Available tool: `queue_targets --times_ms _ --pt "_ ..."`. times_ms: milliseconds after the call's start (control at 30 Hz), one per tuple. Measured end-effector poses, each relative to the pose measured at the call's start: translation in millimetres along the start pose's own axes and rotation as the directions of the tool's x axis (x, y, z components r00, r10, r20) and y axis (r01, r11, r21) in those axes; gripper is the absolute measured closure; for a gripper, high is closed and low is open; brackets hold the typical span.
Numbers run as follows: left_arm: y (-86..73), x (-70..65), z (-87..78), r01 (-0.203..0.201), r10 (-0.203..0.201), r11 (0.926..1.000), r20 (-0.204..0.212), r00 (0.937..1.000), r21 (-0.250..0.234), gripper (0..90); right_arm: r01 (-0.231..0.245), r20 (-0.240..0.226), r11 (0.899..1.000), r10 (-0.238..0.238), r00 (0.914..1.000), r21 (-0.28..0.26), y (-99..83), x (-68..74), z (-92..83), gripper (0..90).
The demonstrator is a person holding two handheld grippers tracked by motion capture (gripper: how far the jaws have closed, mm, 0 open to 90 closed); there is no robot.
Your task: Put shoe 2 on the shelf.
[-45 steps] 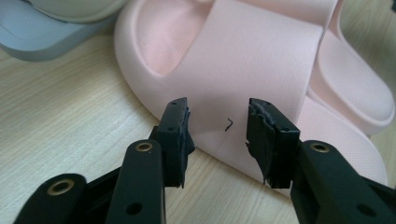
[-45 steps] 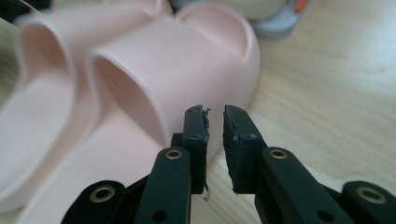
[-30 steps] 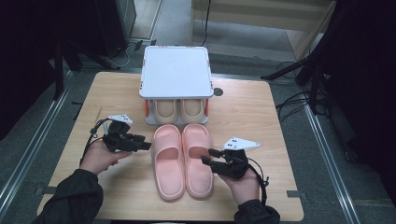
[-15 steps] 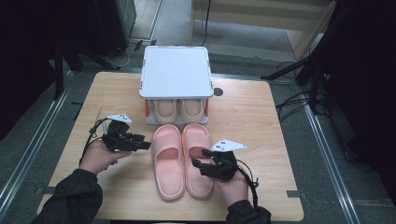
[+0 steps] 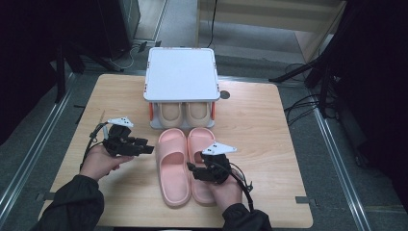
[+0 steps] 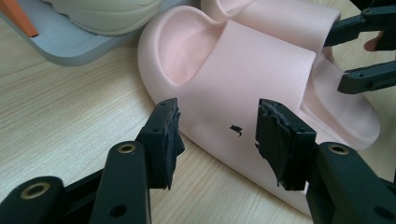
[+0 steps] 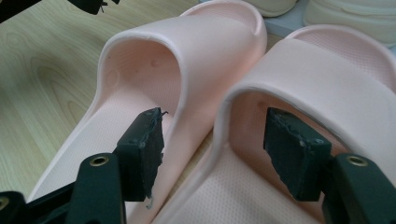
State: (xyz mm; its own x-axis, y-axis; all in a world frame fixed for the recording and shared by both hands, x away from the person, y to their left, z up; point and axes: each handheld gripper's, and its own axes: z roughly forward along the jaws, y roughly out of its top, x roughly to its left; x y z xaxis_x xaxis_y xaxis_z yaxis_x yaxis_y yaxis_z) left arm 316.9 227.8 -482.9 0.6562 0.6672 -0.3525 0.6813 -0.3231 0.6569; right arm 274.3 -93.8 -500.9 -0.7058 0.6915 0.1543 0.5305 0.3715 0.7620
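- A wooden bench (image 5: 260, 125) stands on a grey floor, with a white-topped shoe rack (image 5: 181, 73) at its far edge holding a beige pair (image 5: 184, 112) on the lower shelf.
- The pink slippers (image 5: 185, 163) lie side by side at the bench's middle, just in front of the rack, soles down.
- Their long axes run front to back; the toes point at the rack and the heels at the person.
- They look like moulded foam: light, soft, springy, not fragile. The thick strap edge or the two inner walls together seem the best hold.
- The right tongs (image 5: 190, 169) have just been opening; they now straddle both slippers' inner walls, pads not pressing.
- The left tongs (image 5: 148, 146) stand spread, empty, beside the left slipper.
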Motion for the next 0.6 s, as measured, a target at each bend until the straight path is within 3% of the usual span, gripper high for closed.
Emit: queue_targets --times_ms 133,333,500,600 --pt "-0.4 -0.2 -0.3 -0.004 0.004 1.0000 -0.006 1.0000 -0.003 49.3 0.002 0.009 1.000 -0.002 1.0000 0.008 4.4 3.5 7.9 37.1" --pt "-0.5 0.7 -0.6 0.000 0.000 1.0000 -0.006 1.0000 0.000 49.0 -0.032 0.004 0.999 0.032 0.9995 0.006 7.6 7.1 19.4 36.6" --pt "-0.8 1.3 -0.9 0.003 -0.003 1.0000 -0.006 1.0000 -0.001 48.6 -0.034 0.043 0.999 0.034 0.9985 0.001 8.6 10.7 25.1 37.5" --pt "-0.7 1.5 -1.0 0.007 -0.007 1.0000 -0.006 1.0000 -0.002 48.0 -0.066 0.082 0.998 0.067 0.9944 -0.015 8.8 17.5 28.5 34.5"
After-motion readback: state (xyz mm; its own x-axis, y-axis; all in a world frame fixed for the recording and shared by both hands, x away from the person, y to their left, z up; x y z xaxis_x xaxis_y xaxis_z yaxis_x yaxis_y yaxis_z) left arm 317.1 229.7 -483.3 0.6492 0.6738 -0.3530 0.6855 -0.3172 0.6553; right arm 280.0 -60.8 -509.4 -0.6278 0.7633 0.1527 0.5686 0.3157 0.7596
